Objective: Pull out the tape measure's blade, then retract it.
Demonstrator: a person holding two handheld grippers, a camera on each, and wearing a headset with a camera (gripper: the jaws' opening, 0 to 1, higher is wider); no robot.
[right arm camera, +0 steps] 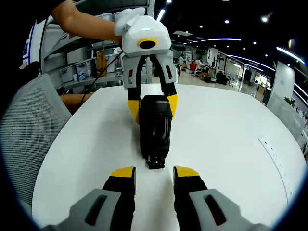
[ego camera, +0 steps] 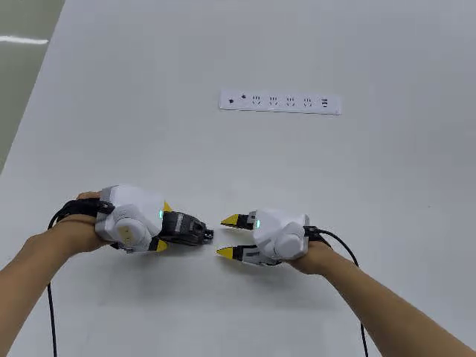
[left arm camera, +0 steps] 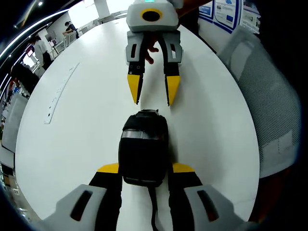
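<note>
Fingers (left arm camera: 109, 168) of the left gripper (left arm camera: 144, 168) pinch the black tape measure (left arm camera: 143, 147), one yellow tip on each flat side of its case; the case sits low at the white worktop (ego camera: 335, 171), near the person and left of centre, its blade end turned right; whether it rests on the surface or hangs just above I cannot tell. The right gripper (ego camera: 223, 236) faces it from the right, its fingers (right arm camera: 122, 174) spread and holding nothing, tips just short of the small hook tab (right arm camera: 156, 163) at the mouth of the case; the blade looks fully wound in, so the pull is not yet begun. The step in hand, as I judge it, is catching that tab; line up the spread fingers so the tab sits squarely between them; close on the tab, not the case; then draw straight right along the blade's line while the left grip holds firm; a skewed pull would likely kink the blade or slip off the hook. On the far side, a white power strip (ego camera: 280, 101) lies well apart from both grippers.
</note>
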